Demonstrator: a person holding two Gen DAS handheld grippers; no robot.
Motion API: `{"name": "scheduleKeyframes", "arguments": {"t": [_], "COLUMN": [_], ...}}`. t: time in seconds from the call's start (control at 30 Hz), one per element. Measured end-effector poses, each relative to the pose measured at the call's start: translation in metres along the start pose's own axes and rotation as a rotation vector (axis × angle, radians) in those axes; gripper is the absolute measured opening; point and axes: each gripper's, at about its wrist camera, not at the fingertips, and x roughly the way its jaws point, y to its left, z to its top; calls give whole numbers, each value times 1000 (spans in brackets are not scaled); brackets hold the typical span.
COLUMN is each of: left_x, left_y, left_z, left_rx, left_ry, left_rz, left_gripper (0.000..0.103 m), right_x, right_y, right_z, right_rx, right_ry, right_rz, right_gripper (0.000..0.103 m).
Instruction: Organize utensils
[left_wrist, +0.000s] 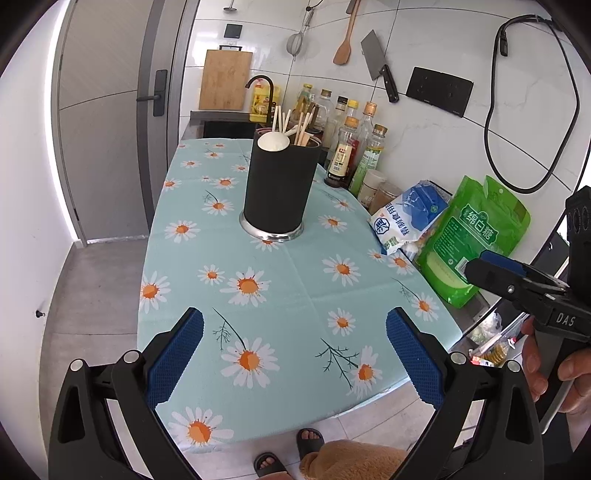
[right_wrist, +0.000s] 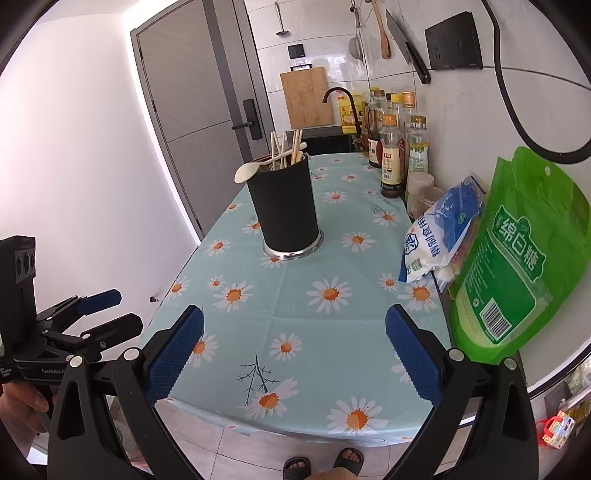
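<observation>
Black cylindrical utensil holder (left_wrist: 279, 184) already holds everything; left gripper (left_wrist: 294, 363) and right gripper (right_wrist: 294, 362) gape wide, empty; probably only withdrawal remains.

Lower ends of the chopsticks (left_wrist: 304, 127) and spoon (left_wrist: 273, 141) hidden inside the black holder (left_wrist: 280, 184). Bottle (left_wrist: 341, 157) labels too small to read. Feet in sandals (right_wrist: 321, 463) cut off by the bottom edge. Clutter (left_wrist: 491, 347) past the table's right end blurred, not identifiable.
</observation>
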Motion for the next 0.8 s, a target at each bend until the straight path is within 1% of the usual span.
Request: {"name": "scheduleKeyframes", "arguments": {"t": [0.2,0.37,0.53,0.8], "left_x": [1,1,1,3], "left_y": [-1,-4,-6,-8], "left_z": [-3,0,3,2], "left_rx": [16,22,23,36], "left_ry": [0,-12,-6,6], "left_rz": [15,12,14,16], "left_gripper": [96,96,96,96], "right_x": [-3,-3,-2,4], "right_y": [1,-1,2,2], "right_z": [-3,-2,-1,-1], "right_rx": [2,1,-18,-11], "right_ry": [0,2,-3,8], "right_rz": [-3,-3,-8,-6], "right_gripper": [98,98,98,98]}}
